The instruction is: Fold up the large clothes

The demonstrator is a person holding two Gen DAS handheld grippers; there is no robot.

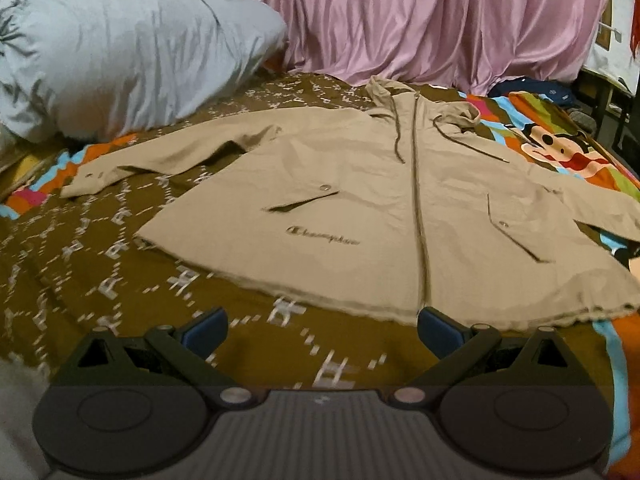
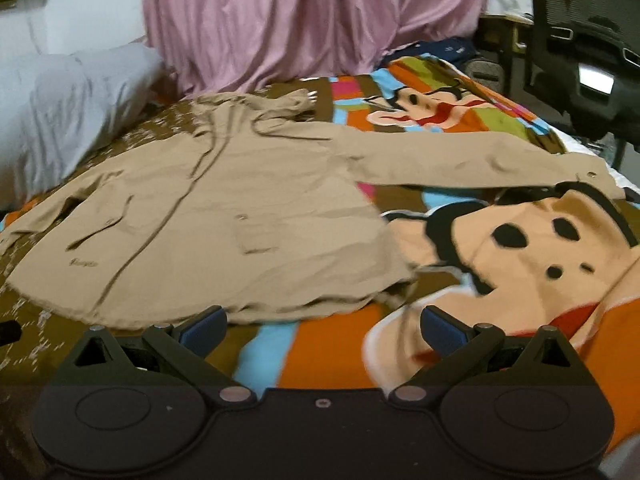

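A tan hooded jacket (image 1: 360, 184) lies flat and face up on the bed, zipped, hood toward the curtain, both sleeves spread out. In the left wrist view my left gripper (image 1: 322, 330) is open just short of the hem, near the zip's lower end, holding nothing. From the right wrist view the same jacket (image 2: 224, 208) fills the left half, its right sleeve (image 2: 480, 160) stretching out over the cartoon blanket. My right gripper (image 2: 323, 330) is open too, hovering in front of the hem's right part, with nothing between its blue pads.
The bed carries a brown patterned cover (image 1: 100, 264) and a bright cartoon blanket (image 2: 520, 264). A pale pillow (image 1: 120, 52) sits at the back left. A pink curtain (image 1: 432, 20) hangs behind the bed. A dark office chair (image 2: 580, 40) stands at the right.
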